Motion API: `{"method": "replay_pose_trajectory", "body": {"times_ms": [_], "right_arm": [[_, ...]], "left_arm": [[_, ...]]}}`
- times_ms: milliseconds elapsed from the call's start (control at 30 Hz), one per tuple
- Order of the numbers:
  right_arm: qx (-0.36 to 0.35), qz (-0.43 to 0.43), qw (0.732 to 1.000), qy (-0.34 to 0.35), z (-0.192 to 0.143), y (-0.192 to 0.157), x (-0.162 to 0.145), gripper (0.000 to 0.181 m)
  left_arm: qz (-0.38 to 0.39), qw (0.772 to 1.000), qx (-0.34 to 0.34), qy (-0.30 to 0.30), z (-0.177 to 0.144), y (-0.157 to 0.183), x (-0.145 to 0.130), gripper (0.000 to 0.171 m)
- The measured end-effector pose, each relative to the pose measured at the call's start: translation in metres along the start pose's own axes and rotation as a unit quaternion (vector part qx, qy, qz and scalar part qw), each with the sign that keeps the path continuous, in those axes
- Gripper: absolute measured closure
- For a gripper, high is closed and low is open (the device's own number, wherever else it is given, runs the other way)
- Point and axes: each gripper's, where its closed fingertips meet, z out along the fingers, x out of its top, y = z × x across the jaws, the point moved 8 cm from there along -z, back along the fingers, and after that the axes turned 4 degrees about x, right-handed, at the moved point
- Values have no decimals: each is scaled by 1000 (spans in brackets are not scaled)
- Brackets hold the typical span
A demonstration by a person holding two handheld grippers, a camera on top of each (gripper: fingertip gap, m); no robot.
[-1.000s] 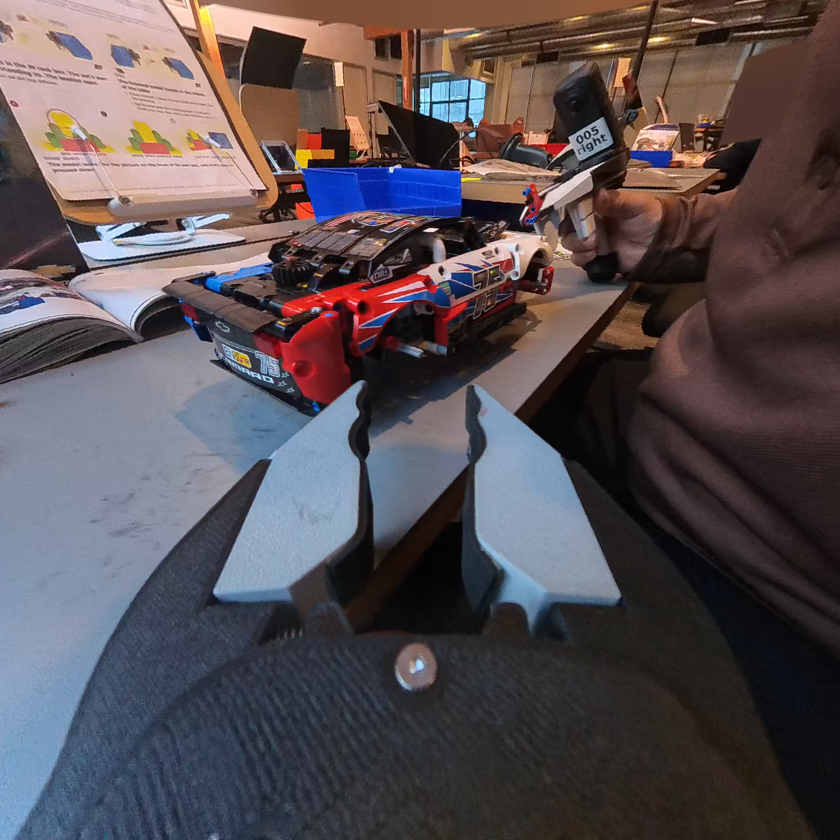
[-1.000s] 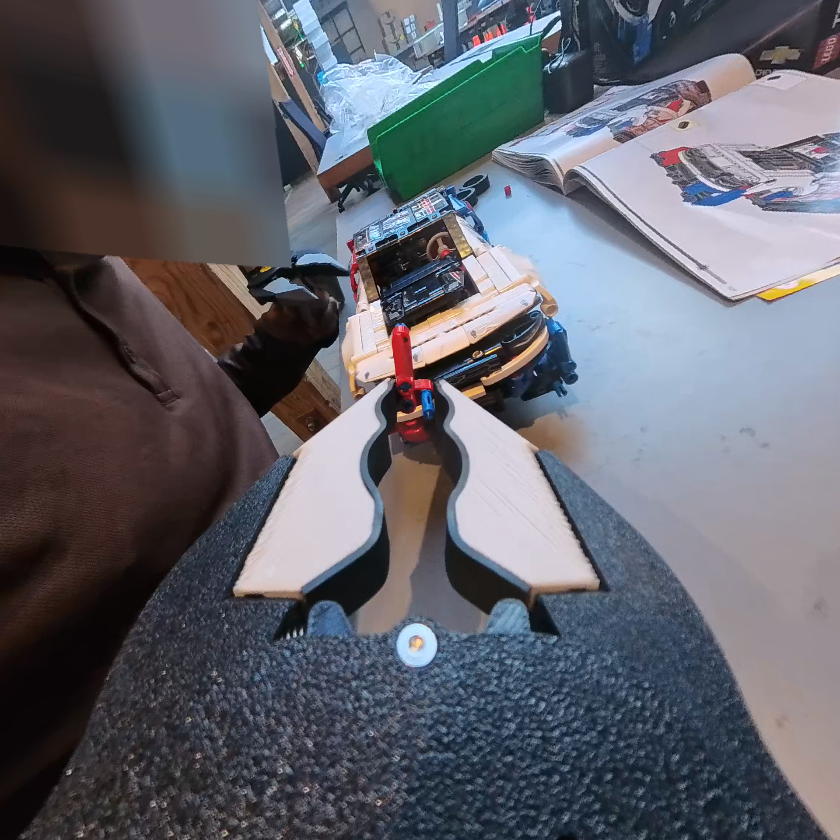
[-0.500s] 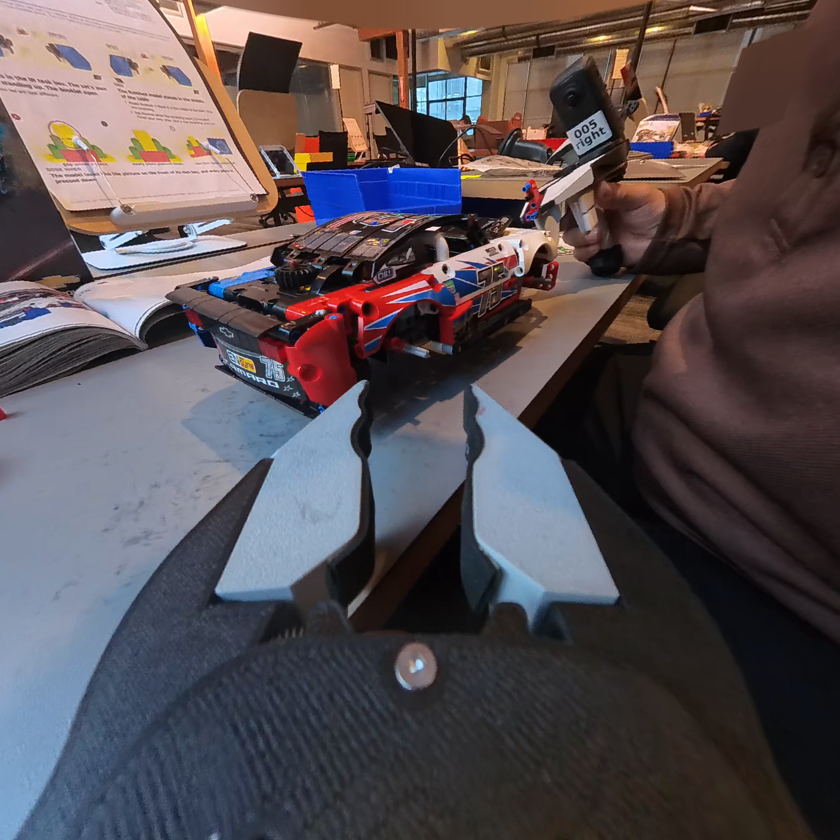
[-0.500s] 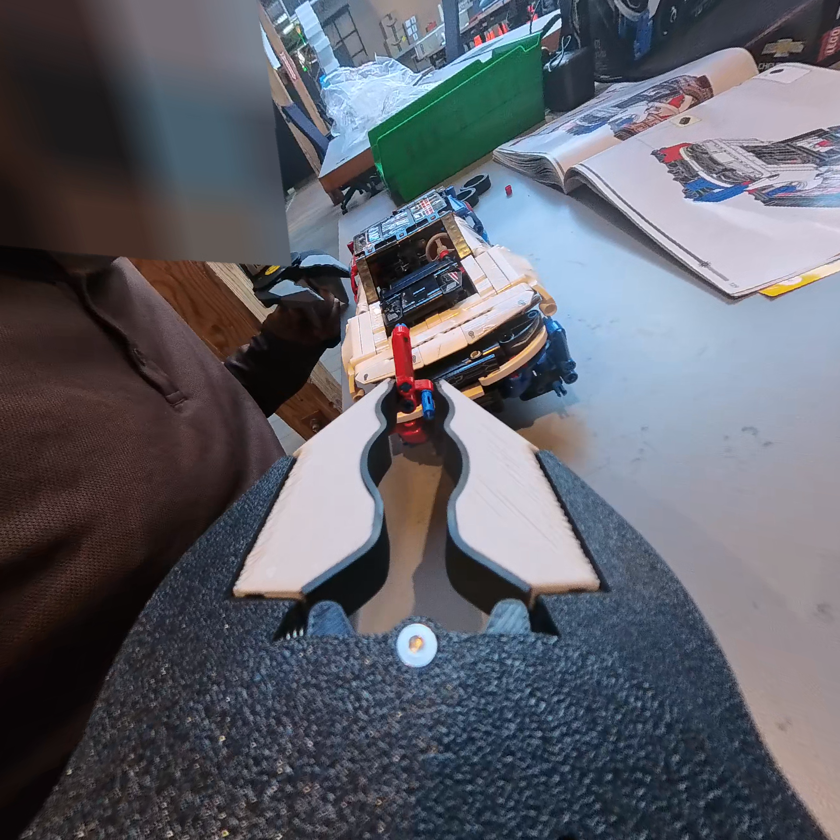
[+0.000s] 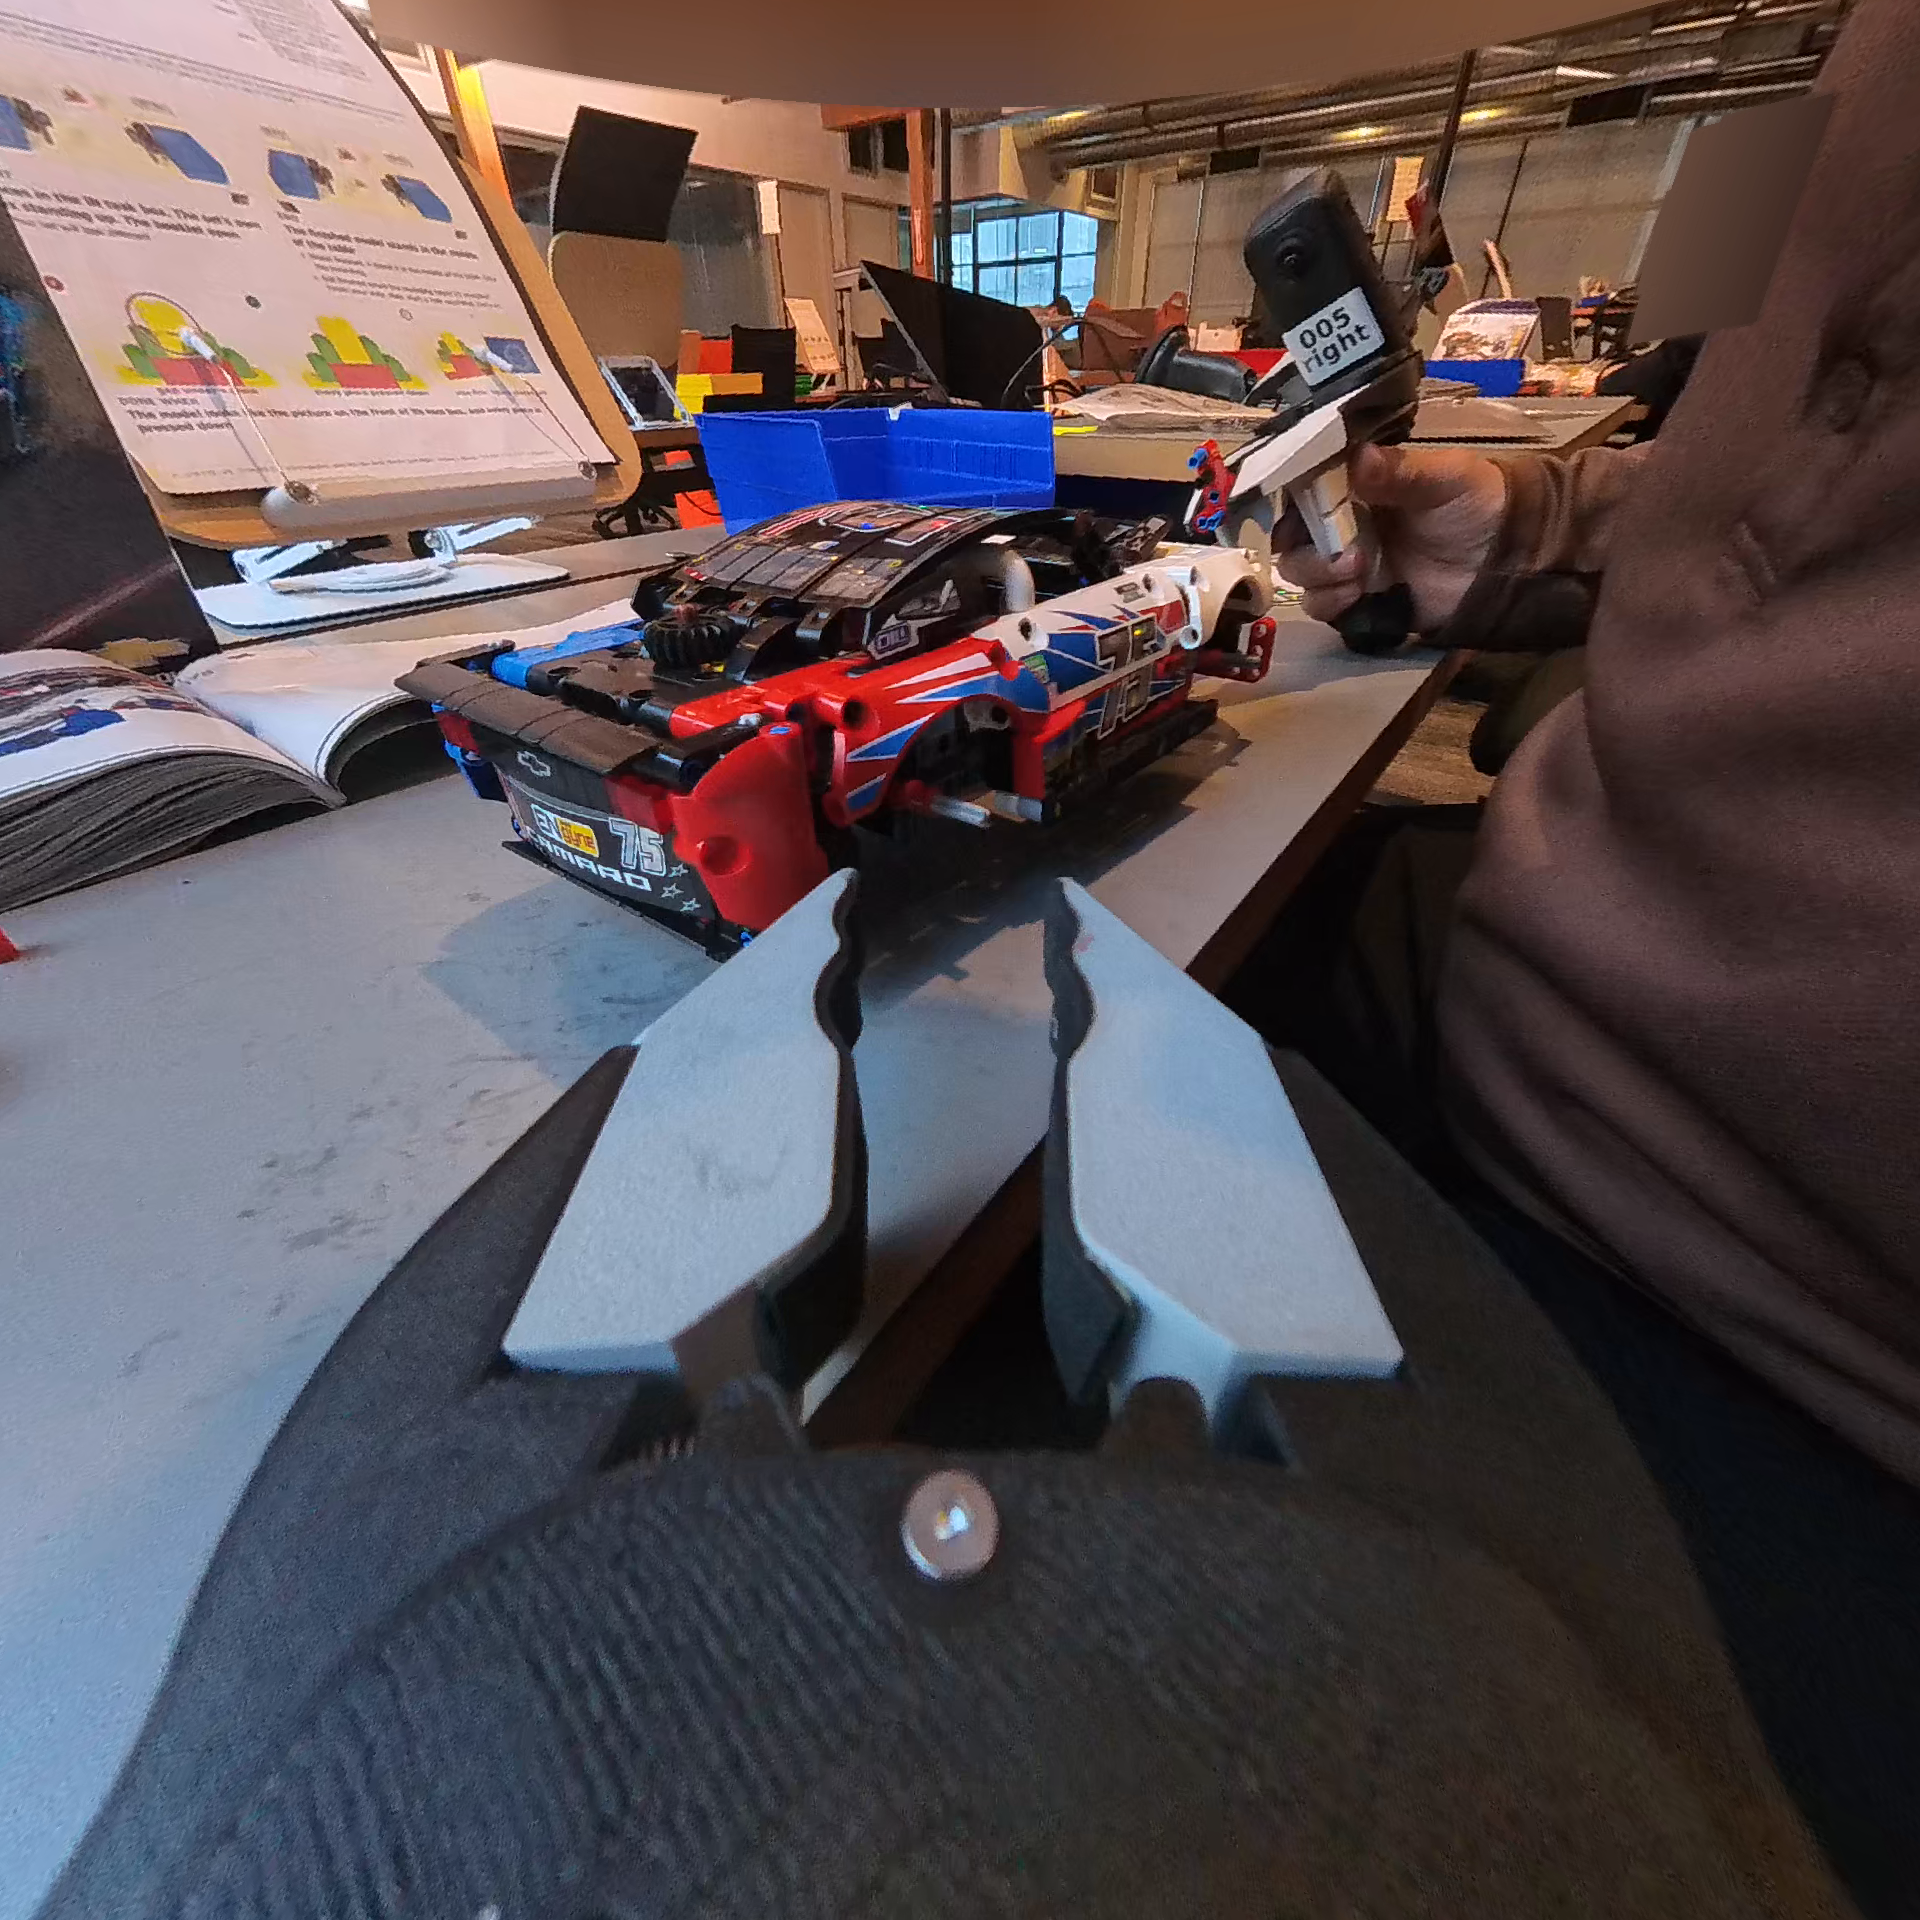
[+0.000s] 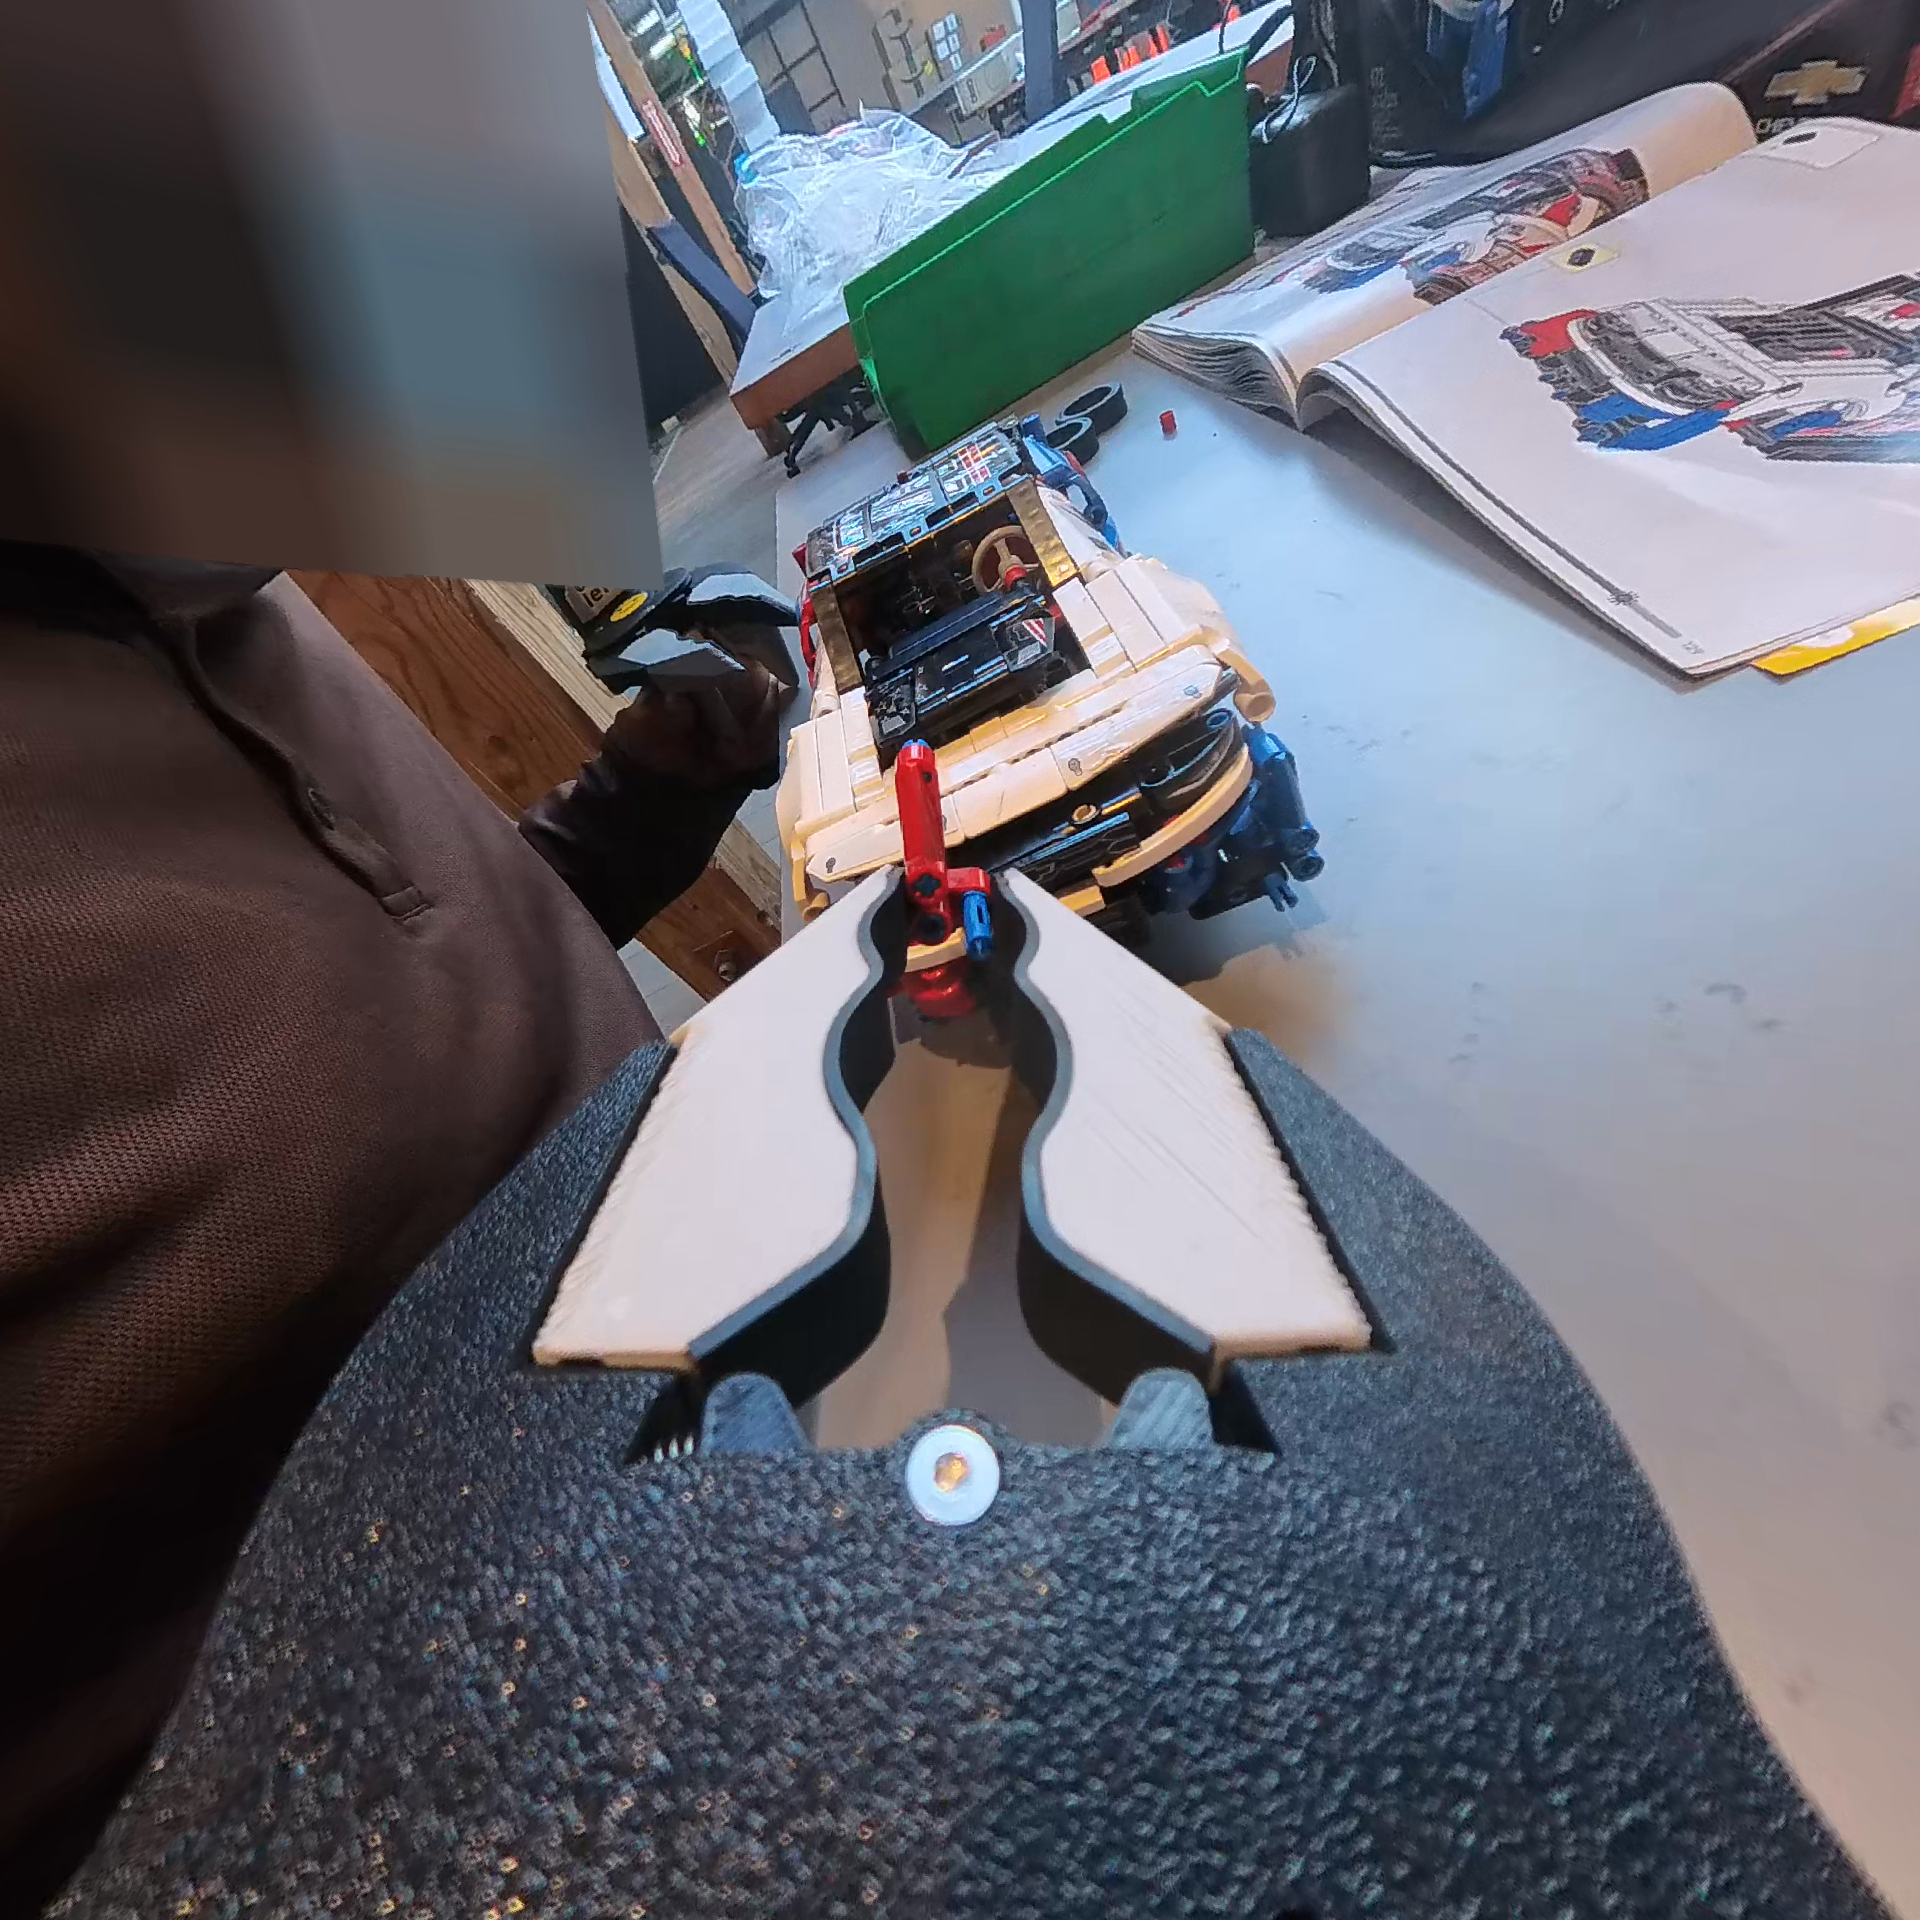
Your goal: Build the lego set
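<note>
While the right tool point(image 6: 948, 906) is clamped on a small red and blue piece point(image 6: 940, 883) at mid-frame, the toy car point(image 6: 1023, 727) sits just beyond on the counter point(image 6: 1558, 935). The left tool point(image 5: 951, 940) hangs empty, fingers apart, low in its frame near the car's red end.

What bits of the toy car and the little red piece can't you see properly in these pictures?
- Lego car: its underside is hidden by its own body in both views.
- Small red and blue piece: right wrist view, its lower end sits behind the right claw fingertips; left wrist view, too small.
- Instruction book: cut off by the left edge.
</note>
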Motion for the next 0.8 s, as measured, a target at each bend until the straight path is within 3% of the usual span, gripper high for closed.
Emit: {"method": "replay_pose_trajectory", "body": {"times_ms": [500, 600, 800], "right_arm": [[7, 9, 1000, 5, 1, 3, 2, 168], [14, 13, 1000, 7, 1, 4, 4, 167], [50, 41, 997, 33, -6, 11, 16, 168]], "left_arm": [[-8, 1000, -12, 18, -2, -3, -1, 144], [-13, 1000, -4, -1, -1, -4, 1, 132], [4, 999, -19, 34, -14, -12, 34, 129]]}}
